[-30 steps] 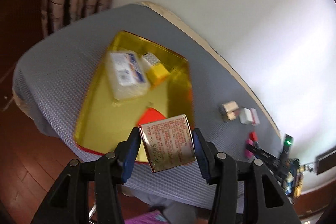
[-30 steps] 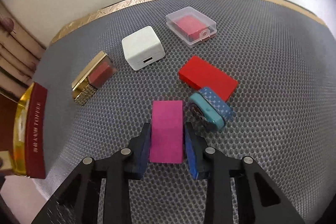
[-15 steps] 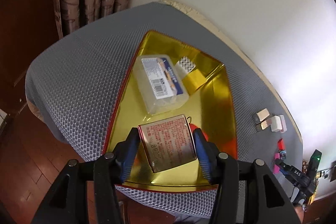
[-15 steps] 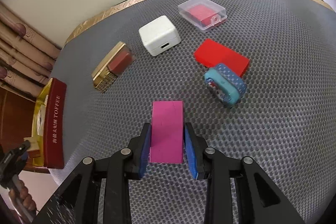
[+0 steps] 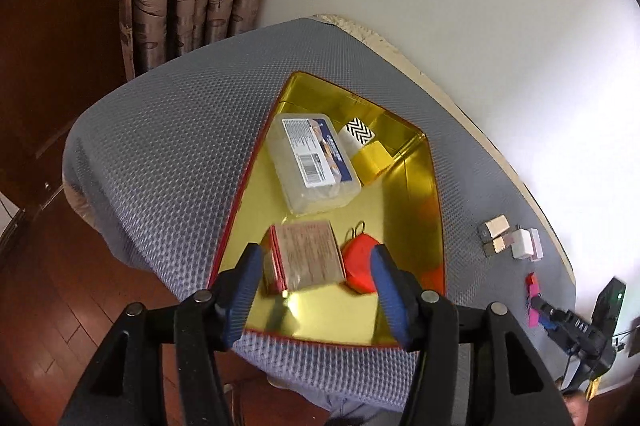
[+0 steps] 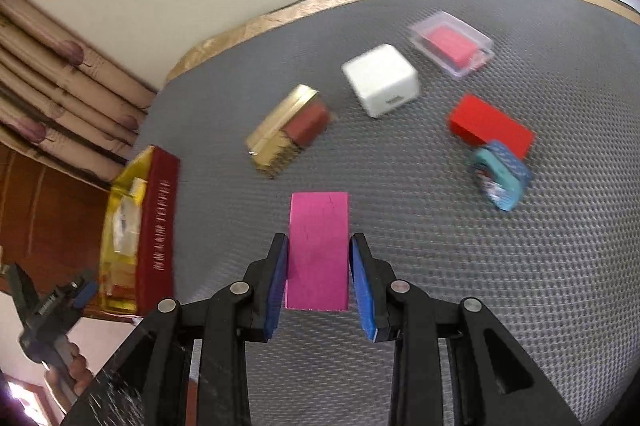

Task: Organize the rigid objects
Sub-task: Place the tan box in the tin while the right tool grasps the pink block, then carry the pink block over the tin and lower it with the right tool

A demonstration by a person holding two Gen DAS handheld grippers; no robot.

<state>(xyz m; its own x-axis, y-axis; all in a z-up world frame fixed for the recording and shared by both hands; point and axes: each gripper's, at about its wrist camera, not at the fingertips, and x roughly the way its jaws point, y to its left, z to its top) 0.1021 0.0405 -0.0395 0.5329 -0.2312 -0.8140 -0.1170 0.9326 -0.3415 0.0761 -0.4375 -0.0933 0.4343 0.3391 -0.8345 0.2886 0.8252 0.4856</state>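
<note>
My left gripper [image 5: 316, 276] hangs over the gold tin [image 5: 404, 162], its jaws opening. A printed flat packet [image 5: 308, 254] lies on the tin floor between the blue pads, and they do not press on it. A clear plastic box [image 5: 312, 162], a zigzag-patterned piece [image 5: 360, 132], a yellow block [image 5: 374, 160] and a red round case [image 5: 360, 264] lie in the tin too. My right gripper [image 6: 319, 244] is shut on a magenta block [image 6: 316, 250], held above the grey mat [image 6: 440, 266].
On the mat lie a gold-and-brown box [image 6: 288, 130], a white cube [image 6: 382, 80], a clear case with a pink insert [image 6: 452, 44], a red block [image 6: 492, 124] and a teal-blue case [image 6: 500, 174]. The tin's red side [image 6: 160, 226] stands at the left. Wall and curtain lie behind.
The left gripper came over the tin, its jaws widened and the packet dropped from the pads onto the tin floor. The right gripper rose with the magenta block still in it.
</note>
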